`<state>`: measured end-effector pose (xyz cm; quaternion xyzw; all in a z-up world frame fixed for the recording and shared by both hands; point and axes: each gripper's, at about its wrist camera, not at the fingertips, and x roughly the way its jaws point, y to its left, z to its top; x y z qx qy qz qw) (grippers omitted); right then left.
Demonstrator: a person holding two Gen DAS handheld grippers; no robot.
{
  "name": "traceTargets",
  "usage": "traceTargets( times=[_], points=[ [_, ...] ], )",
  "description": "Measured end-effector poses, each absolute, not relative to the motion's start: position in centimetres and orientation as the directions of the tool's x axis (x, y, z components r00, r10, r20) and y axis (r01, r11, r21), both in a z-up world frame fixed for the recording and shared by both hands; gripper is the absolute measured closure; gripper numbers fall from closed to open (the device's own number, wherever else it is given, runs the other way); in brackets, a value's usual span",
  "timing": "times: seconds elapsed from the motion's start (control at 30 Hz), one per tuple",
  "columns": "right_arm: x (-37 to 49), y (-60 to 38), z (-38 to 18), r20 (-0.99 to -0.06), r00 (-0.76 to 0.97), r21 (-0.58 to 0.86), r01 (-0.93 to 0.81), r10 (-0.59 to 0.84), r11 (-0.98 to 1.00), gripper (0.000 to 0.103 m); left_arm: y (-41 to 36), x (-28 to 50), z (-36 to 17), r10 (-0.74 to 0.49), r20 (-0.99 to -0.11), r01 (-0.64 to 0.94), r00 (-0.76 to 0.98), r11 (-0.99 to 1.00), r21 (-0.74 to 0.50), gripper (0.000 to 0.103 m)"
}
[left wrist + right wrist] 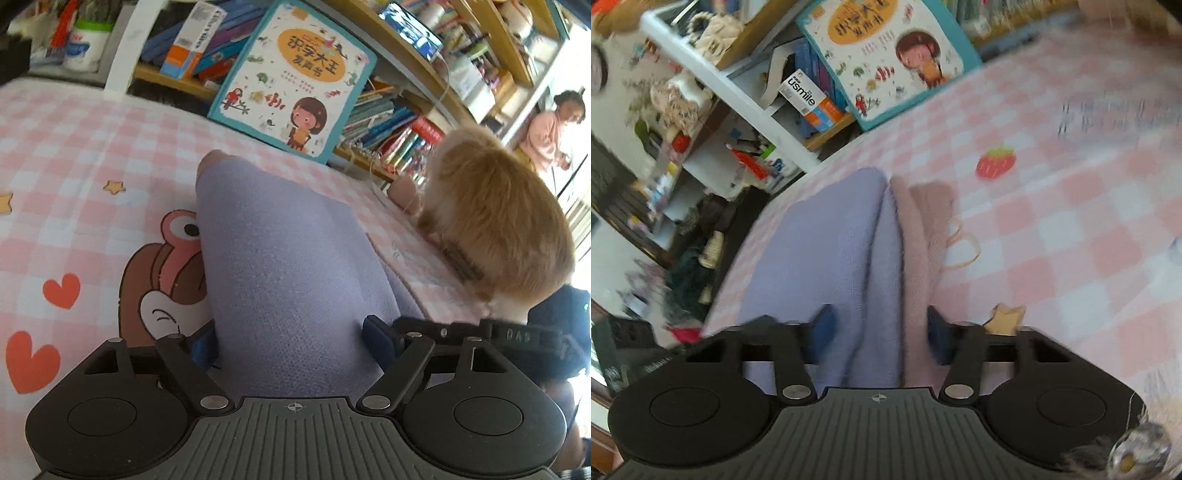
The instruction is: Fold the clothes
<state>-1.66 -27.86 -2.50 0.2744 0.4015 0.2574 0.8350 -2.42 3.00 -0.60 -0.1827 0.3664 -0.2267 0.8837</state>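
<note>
A lilac knitted garment (280, 251) runs forward from my left gripper (290, 343) over the pink checked bed sheet (74, 155). The cloth fills the whole gap between the two blue-padded fingers, which are shut on it. In the right wrist view the same lilac garment (834, 251) shows a dusty pink layer (923, 236) along its right side. My right gripper (881, 330) is shut on both layers, with a blue pad pressing each side. A beige cord loop (964, 243) trails from the pink layer onto the sheet.
A fluffy ginger cat (491, 221) sits on the bed just right of the garment; its bell (1137, 454) shows by my right gripper. A large children's book (291, 81) leans on bookshelves (406, 125) behind the bed. A person in pink (550, 136) stands far right. The bed edge (738, 258) drops off left.
</note>
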Motion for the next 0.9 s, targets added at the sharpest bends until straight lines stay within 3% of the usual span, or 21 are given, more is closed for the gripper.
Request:
traceTargets(
  times=[0.2, 0.33, 0.4, 0.6, 0.73, 0.9],
  points=[
    [-2.3, -27.2, -1.9, -0.537, 0.570, 0.602, -0.258, 0.622, 0.756, 0.076, 1.7, -3.4, 0.2, -0.479, -0.570, 0.300, 0.668, 0.874, -0.383, 0.027],
    [-2.7, -26.7, -1.5, -0.545, 0.587, 0.546, -0.293, 0.599, 0.785, 0.075, 1.9, -3.1, 0.2, -0.480, -0.578, 0.292, 0.660, 0.873, -0.392, 0.025],
    [-2.9, -26.5, -1.2, -0.548, 0.596, 0.517, -0.310, 0.587, 0.798, 0.067, 2.4, -2.8, -0.1, -0.496, -0.580, 0.275, 0.646, 0.860, -0.429, 0.023],
    [-1.9, -27.5, -2.4, -0.529, 0.556, 0.629, -0.250, 0.641, 0.736, 0.057, 2.9, -2.4, -0.7, -0.528, -0.564, 0.274, 0.635, 0.837, -0.474, 0.022],
    [-1.8, -27.1, -2.2, -0.528, 0.556, 0.614, -0.272, 0.642, 0.741, 0.060, 2.6, -2.7, -0.4, -0.520, -0.557, 0.294, 0.648, 0.845, -0.447, 0.023],
    [-3.0, -26.0, -1.2, -0.525, 0.597, 0.512, -0.348, 0.607, 0.785, 0.071, 1.9, -3.3, 0.2, -0.500, -0.552, 0.321, 0.668, 0.862, -0.392, 0.032]
  ],
)
